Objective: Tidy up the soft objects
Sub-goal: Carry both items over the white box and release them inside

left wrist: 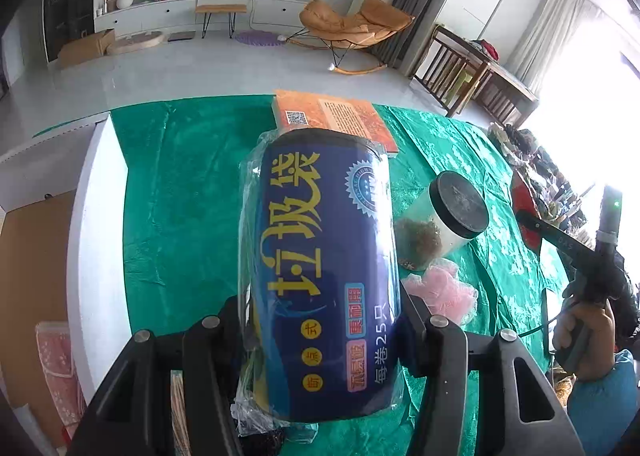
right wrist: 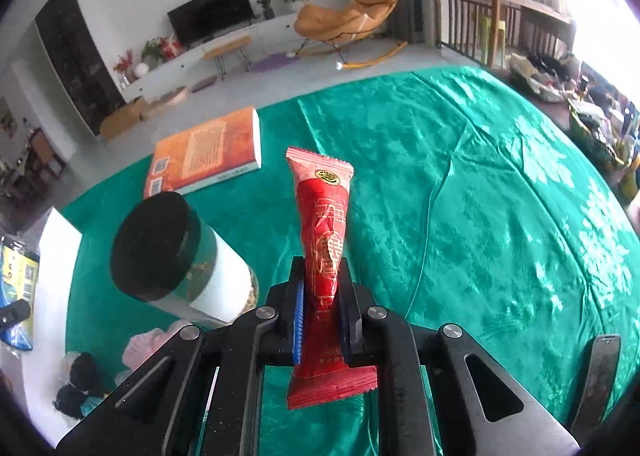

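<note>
Pinching blue bag roll (left wrist: 320, 276), left gripper (left wrist: 320, 320) hides table behind; right gripper (right wrist: 322, 320) clamps red sachet (right wrist: 324, 240)

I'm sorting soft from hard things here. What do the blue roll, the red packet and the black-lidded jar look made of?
Blue roll: apparently rolled plastic bags in clear, crinkly film; glossy.
Red packet: thin printed foil or plastic wrapper with crimped, serrated ends; it pinches narrow between the pads.
Jar: rigid, clear glass or plastic body, white label, matte black lid, probably plastic.
</note>
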